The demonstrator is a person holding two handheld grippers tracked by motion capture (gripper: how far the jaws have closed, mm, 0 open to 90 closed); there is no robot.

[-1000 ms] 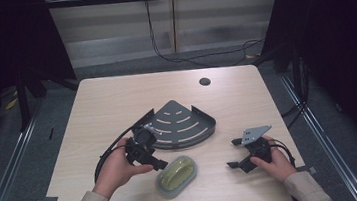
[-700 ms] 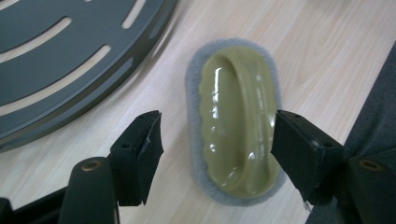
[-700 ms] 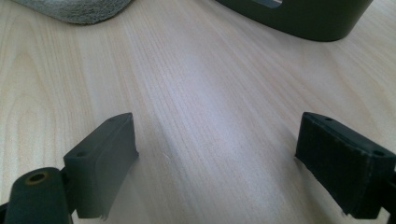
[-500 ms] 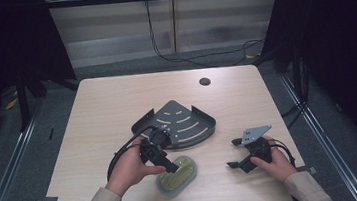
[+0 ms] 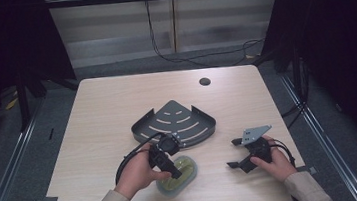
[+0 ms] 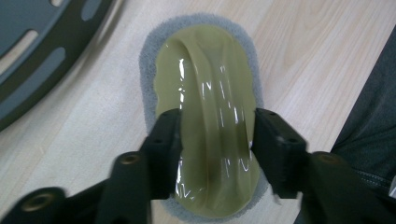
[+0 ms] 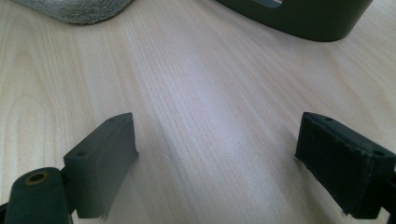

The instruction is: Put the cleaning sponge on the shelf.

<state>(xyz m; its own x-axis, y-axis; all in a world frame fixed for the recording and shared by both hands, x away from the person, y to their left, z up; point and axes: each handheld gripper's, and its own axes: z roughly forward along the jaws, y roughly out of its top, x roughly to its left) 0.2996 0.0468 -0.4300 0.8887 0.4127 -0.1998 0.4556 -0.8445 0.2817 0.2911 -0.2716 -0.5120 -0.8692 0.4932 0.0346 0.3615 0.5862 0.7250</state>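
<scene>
1. No readable writing shows on the scrubber (image 6: 208,116), the corner shelf (image 5: 176,123) or the table (image 5: 98,119).
2. The left gripper (image 6: 212,140) has just been closing; its jaws clamp the scrubber's olive handle, near the table's front edge, just in front of the shelf.
3. The hand (image 5: 136,171) hides part of the scrubber's grey pad.
4. The right gripper (image 7: 215,158) rests on bare wood well apart, jaws spread wide.
</scene>
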